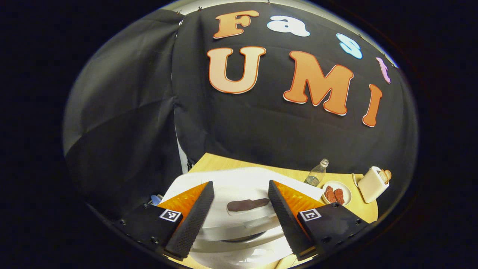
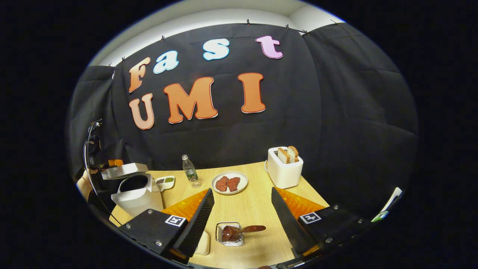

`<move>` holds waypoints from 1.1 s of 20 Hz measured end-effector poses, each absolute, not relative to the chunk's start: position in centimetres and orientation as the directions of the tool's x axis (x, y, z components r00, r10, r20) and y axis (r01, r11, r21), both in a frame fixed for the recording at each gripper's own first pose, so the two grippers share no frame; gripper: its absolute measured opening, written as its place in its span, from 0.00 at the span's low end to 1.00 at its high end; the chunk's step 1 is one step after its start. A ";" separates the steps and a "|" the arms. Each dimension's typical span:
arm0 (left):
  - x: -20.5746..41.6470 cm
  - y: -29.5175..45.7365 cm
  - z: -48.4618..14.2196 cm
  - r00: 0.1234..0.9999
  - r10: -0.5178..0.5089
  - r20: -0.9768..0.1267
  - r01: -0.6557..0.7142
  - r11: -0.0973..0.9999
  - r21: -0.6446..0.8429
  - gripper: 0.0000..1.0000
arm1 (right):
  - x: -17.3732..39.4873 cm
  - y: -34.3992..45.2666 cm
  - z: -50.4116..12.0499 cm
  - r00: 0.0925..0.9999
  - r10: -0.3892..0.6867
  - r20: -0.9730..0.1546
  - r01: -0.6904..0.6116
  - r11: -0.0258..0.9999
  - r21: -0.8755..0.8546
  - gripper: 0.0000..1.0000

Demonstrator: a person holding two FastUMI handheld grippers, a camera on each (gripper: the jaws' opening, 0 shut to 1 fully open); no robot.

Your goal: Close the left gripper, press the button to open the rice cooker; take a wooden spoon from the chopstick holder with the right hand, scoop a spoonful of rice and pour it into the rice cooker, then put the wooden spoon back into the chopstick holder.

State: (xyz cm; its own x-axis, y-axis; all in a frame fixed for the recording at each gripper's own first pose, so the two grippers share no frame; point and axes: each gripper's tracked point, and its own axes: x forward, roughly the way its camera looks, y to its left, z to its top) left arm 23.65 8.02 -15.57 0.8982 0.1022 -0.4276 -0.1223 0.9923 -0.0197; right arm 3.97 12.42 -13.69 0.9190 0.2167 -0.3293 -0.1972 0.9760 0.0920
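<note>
The white rice cooker (image 2: 136,198) stands at the table's left with its lid (image 2: 125,170) raised and the dark pot showing. My left gripper (image 1: 241,183) is open and hovers just over that lid (image 1: 239,179), whose dark brown patch (image 1: 248,204) lies between the fingers. It also appears far off as the left gripper (image 2: 115,163) at the lid, with a hand (image 2: 84,185) behind it. The wooden spoon (image 2: 242,229) rests in the wire chopstick holder (image 2: 228,234) at the front. My right gripper (image 2: 242,190) is open above it and holds nothing.
A water bottle (image 2: 190,172), a plate of red slices (image 2: 229,183), a white toaster with bread (image 2: 284,166) and a small sauce dish (image 2: 165,181) stand at the back. A pale container (image 2: 203,243) sits left of the holder, partly hidden by a finger.
</note>
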 end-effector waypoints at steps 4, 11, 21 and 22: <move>23.2 7.8 -16.8 0.908 0.132 -0.397 -0.139 0.990 0.013 1.00 | 3.5 12.4 -14.9 0.905 0.233 -0.357 -0.200 0.972 0.128 0.95; 22.4 7.9 -21.5 0.858 0.147 -0.493 -0.133 0.989 0.064 1.00 | 2.4 11.7 -17.2 0.887 0.225 -0.403 -0.186 0.973 0.135 0.95; 21.8 8.1 -23.5 0.874 0.161 -0.458 -0.132 0.987 0.094 1.00 | 2.4 11.4 -18.0 0.886 0.200 -0.419 -0.166 0.979 0.115 0.95; 21.7 8.0 -23.3 0.879 0.154 -0.451 -0.124 0.988 0.097 1.00 | 2.5 11.4 -18.2 0.885 0.200 -0.421 -0.166 0.979 0.116 0.95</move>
State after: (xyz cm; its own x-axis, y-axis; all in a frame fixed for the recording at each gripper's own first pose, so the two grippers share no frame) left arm 21.74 7.99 -23.30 0.8789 0.1543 -0.4513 -0.1238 0.9876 0.0966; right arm 2.46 11.43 -18.22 0.8848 0.2002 -0.4207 -0.1665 0.9792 0.1158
